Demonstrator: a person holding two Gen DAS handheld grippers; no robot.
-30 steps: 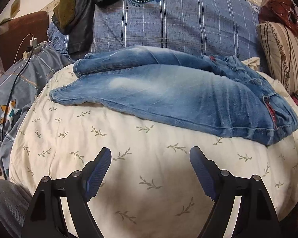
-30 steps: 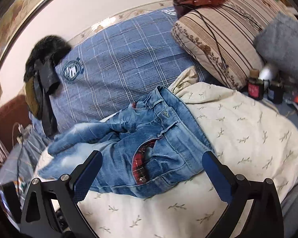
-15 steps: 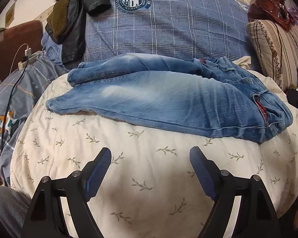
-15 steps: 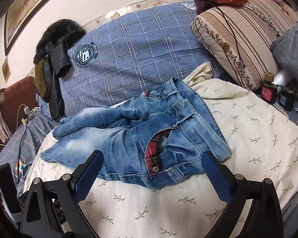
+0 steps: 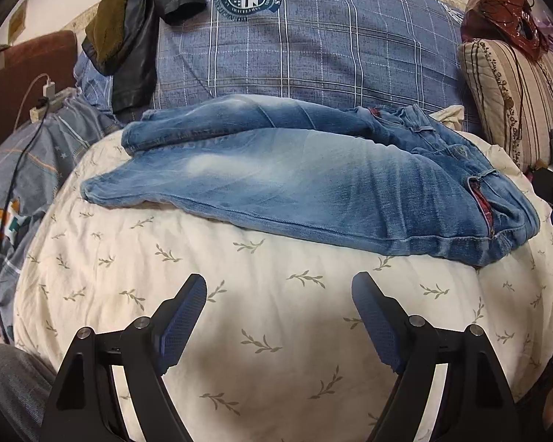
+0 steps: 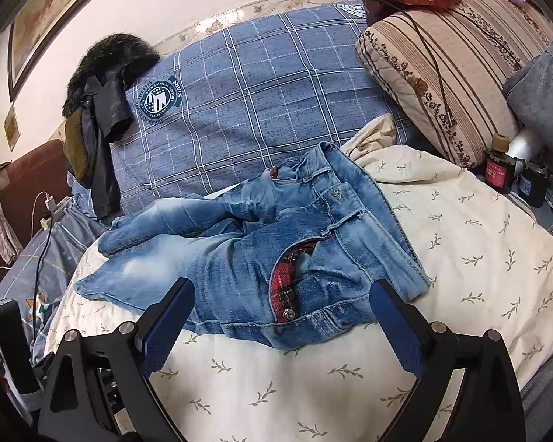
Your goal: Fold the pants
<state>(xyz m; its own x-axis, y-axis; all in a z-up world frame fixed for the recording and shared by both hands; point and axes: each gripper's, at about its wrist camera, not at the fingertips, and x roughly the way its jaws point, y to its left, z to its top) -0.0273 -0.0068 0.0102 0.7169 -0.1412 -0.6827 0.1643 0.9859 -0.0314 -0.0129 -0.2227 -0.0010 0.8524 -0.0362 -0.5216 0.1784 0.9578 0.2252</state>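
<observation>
Both tongs have been pulled back a little from the jeans (image 5: 313, 188). The left tongs (image 5: 279, 294) and right tongs (image 6: 282, 300) are held wide apart, gripping nothing. The faded, crumpled denim is spread on the soft leaf-print quilt (image 5: 276, 331).

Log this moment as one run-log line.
left gripper: open, empty | right gripper: open, empty | jeans: flat on duvet, unfolded | phase: pre-grasp

One pair of jeans (image 5: 313, 184) ahead of the left gripper (image 5: 278, 316), two grippers counting the right gripper (image 6: 282, 316), one plaid blue pillow (image 6: 269, 103), one striped pillow (image 6: 446, 84), two small dark bottles (image 6: 497, 169) far right, one black jacket (image 5: 136, 40) upper left.
</observation>
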